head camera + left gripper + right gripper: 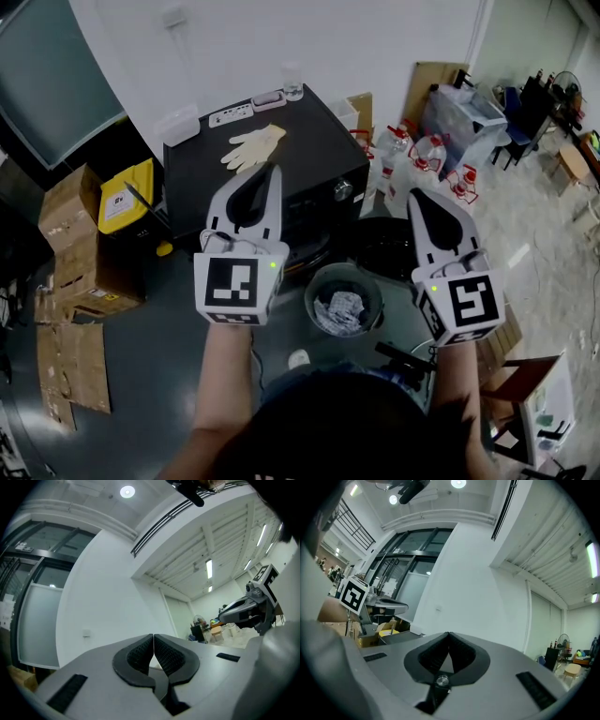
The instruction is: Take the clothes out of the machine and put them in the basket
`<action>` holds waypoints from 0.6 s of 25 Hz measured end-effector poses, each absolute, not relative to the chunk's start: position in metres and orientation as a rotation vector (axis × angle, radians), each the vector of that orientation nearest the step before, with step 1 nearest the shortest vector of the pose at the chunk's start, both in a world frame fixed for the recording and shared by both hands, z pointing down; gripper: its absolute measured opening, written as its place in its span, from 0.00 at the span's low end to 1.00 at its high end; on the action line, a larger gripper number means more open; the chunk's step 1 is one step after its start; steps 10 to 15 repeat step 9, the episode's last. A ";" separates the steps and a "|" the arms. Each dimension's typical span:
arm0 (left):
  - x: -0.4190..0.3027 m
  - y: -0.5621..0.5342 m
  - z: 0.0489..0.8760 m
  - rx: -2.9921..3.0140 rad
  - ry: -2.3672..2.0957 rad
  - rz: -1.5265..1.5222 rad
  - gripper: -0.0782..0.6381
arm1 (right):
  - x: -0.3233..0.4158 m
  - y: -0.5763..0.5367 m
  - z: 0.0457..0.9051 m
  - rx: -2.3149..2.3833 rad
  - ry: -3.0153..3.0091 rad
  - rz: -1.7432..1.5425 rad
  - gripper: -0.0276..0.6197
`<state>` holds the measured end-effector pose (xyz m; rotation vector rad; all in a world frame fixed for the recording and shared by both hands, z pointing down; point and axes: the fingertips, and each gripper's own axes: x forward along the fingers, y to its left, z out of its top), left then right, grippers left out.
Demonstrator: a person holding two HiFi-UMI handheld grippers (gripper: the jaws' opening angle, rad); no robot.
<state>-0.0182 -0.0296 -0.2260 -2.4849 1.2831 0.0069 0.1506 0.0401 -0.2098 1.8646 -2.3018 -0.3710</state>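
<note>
The black washing machine (281,169) stands ahead of me, with its round door (389,246) swung open at the right. In front of it on the floor sits a round grey basket (323,281) holding a crumpled grey-white cloth (339,309). My left gripper (272,173) is held up over the machine's front edge, shut and empty. Level with it to the right, my right gripper (417,195) is above the open door, also shut and empty. The left gripper view shows closed pads (140,656) against a white wall; so does the right gripper view (461,653). The drum's inside is hidden.
A pale glove (253,145), a clear cup (292,82), a white box (180,125) and a flat remote-like item (230,114) lie on the machine top. Cardboard boxes (70,216) and a yellow box (127,195) stand left. Water jugs (427,155) stand right.
</note>
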 end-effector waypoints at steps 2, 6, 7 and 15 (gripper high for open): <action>-0.018 -0.029 -0.226 -2.484 1.284 0.007 0.12 | 0.152 0.042 -0.210 1.869 -2.299 -0.372 0.05; -0.014 -0.028 -0.226 -2.480 1.281 -0.011 0.12 | 0.158 0.044 -0.213 1.882 -2.295 -0.374 0.05; -0.013 -0.028 -0.226 -2.478 1.281 -0.017 0.12 | 0.160 0.044 -0.213 1.885 -2.294 -0.376 0.05; -0.013 -0.028 -0.226 -2.474 1.282 -0.028 0.12 | 0.162 0.045 -0.215 1.889 -2.292 -0.379 0.05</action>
